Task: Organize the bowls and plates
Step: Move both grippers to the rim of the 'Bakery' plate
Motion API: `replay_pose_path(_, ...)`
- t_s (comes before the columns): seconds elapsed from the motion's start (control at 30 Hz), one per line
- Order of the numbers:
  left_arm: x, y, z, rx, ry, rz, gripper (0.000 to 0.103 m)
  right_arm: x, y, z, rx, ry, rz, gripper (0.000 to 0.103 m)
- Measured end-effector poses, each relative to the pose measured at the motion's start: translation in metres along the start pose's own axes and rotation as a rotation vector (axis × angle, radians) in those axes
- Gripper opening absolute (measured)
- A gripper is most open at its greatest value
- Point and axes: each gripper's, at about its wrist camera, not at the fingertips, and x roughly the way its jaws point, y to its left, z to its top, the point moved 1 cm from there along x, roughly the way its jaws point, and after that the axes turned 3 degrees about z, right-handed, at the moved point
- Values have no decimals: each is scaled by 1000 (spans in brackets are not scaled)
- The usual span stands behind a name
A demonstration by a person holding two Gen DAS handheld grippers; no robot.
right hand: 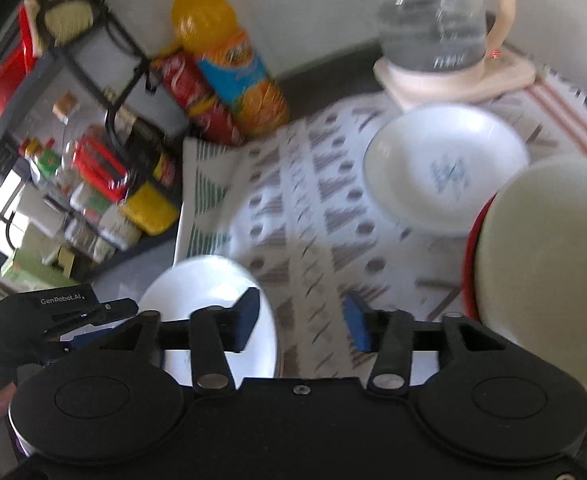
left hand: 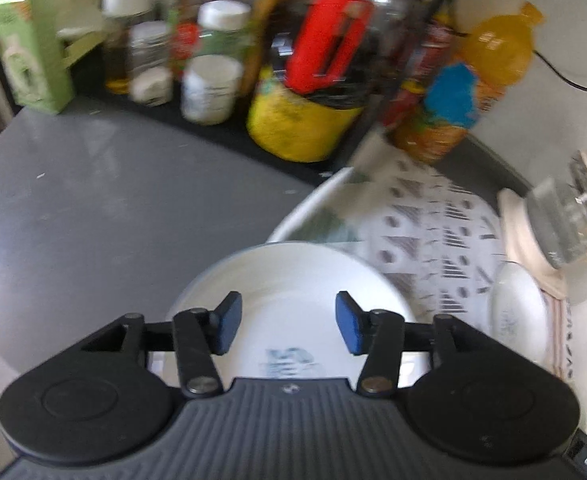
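In the left wrist view a white plate with a blue motif lies right below my left gripper, whose blue pads stand apart, open, with nothing pressed between them. A second white plate lies to the right on the patterned cloth. In the right wrist view my right gripper is open over the cloth, its left pad above the rim of the near white plate. A white plate with a blue motif lies farther back. A cream bowl with a red outside sits at the right.
Bottles, jars and a yellow tin crowd the back of the grey counter. An orange juice bottle and a glass kettle on its base stand behind the cloth. A wire rack of groceries is at the left.
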Motion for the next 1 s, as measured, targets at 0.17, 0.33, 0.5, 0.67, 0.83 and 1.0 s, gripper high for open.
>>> replay_pose_path(0.17, 1, -38, -1, 60, -5, -32, 60, -10, -11, 15, 13, -37, -19, 59)
replay_pose_path(0.33, 5, -71, -2, 99, 4, -68, 67, -16, -25, 27, 33, -49, -44, 67)
replay_pose_path(0.5, 13, -102, -4, 134, 15, -81, 69, -18, -43, 39, 47, -55, -63, 73)
replay_pose_path(0.67, 23, -129, -5, 156, 37, -95, 69, -16, -63, 52, 67, -48, -76, 73)
replay_pose_path(0.83, 33, -152, -3, 166, 55, -112, 69, -12, -84, 66, 90, -32, -99, 73)
replay_pose_path(1.0, 47, -173, -4, 164, 91, -137, 69, -12, -110, 79, 128, -30, -112, 73)
